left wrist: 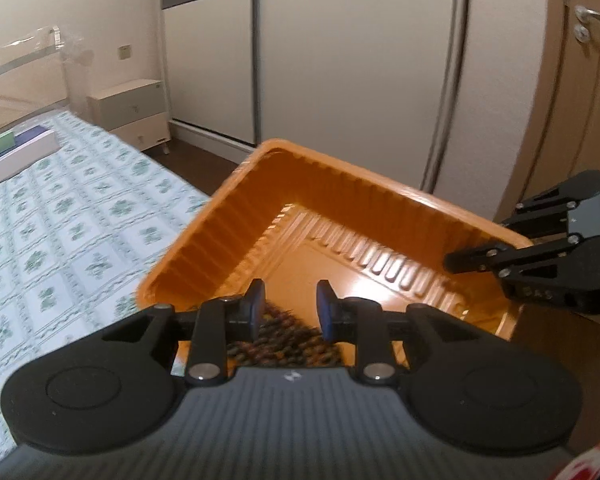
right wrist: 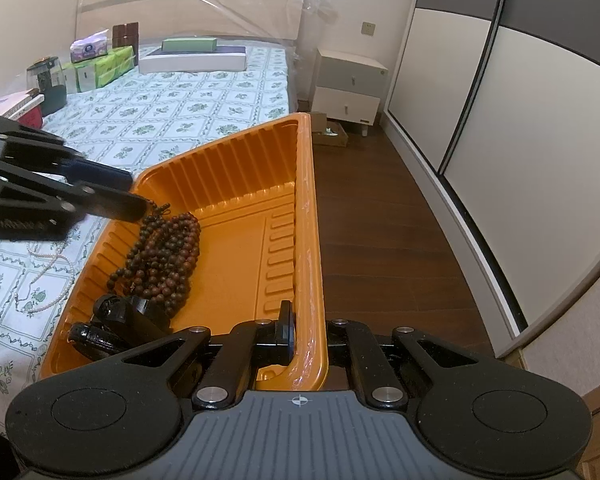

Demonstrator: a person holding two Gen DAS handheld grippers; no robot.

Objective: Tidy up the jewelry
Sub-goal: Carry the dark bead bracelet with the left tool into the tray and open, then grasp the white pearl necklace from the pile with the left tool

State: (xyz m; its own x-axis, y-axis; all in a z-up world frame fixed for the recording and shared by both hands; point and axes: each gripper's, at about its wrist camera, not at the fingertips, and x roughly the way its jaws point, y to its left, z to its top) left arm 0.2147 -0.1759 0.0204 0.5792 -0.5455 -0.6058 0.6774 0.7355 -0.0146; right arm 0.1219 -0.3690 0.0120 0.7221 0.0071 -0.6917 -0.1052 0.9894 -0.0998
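Note:
An orange plastic tray [right wrist: 256,184] lies at the bed's edge and also shows in the left wrist view [left wrist: 352,200]. A pile of dark brown bead strands [right wrist: 164,256] lies in it, with a black bracelet [right wrist: 112,320] nearer me. My right gripper [right wrist: 306,334] is shut on the tray's right wall. My left gripper [left wrist: 290,312] is open above the beads [left wrist: 276,340]; in the right wrist view its fingertips [right wrist: 132,196] sit at the tray's left rim, touching a bead strand. A white pearl necklace [right wrist: 48,280] lies on the bedsheet left of the tray.
The bed [right wrist: 160,112] has a green-patterned sheet, with tissue packs [right wrist: 100,64], flat boxes [right wrist: 192,56] and a dark jar [right wrist: 48,84] at its far end. A white nightstand [right wrist: 348,84], a cardboard box [right wrist: 332,132], a wood floor [right wrist: 380,216] and a wardrobe [right wrist: 500,120] are to the right.

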